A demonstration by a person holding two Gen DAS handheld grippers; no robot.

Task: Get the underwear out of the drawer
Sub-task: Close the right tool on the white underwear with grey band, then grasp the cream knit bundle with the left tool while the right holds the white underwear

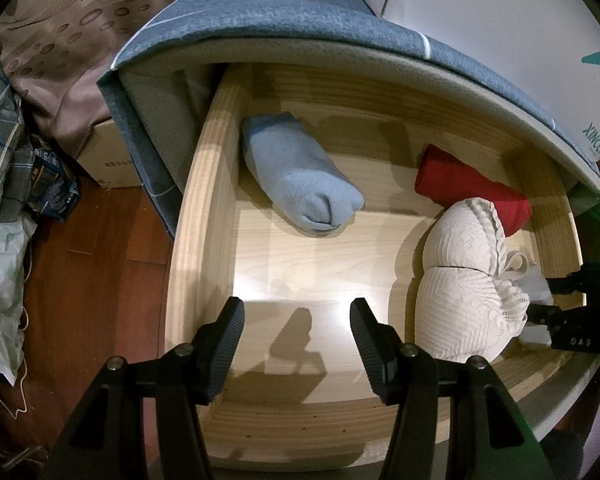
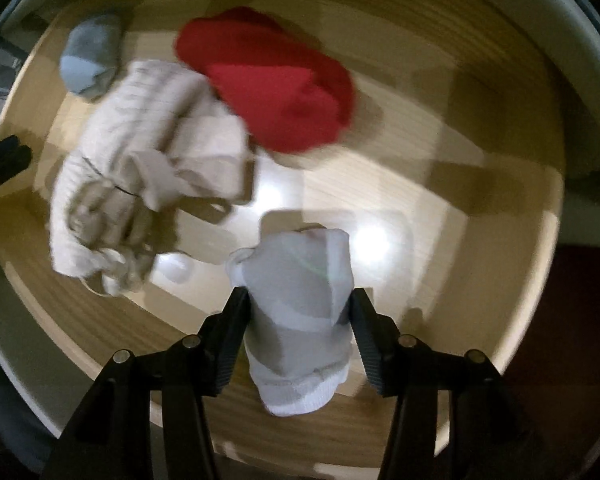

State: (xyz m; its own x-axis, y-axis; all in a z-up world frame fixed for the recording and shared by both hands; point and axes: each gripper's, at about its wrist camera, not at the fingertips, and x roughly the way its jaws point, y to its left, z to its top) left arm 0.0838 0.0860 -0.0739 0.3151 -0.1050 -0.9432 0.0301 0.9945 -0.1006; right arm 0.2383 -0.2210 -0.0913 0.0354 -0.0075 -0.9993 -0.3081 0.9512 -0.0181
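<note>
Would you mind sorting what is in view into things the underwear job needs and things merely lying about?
Job:
- drawer
- cream bra
- red roll
- grey-white roll between the fingers of the right gripper
- left gripper, open

Lying about:
- blue sock roll
- cardboard box
- brown curtain

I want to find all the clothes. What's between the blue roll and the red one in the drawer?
Nothing: in the left wrist view, only bare drawer floor lies between the blue roll and the red roll.

To your left you see a dark red-brown wood floor [image 1: 100,248], a cardboard box [image 1: 108,160] under a brown leaf-print drape [image 1: 60,40], and a blue mattress [image 1: 260,4] overhanging. Two bright glare spots mark the pale wood below.
</note>
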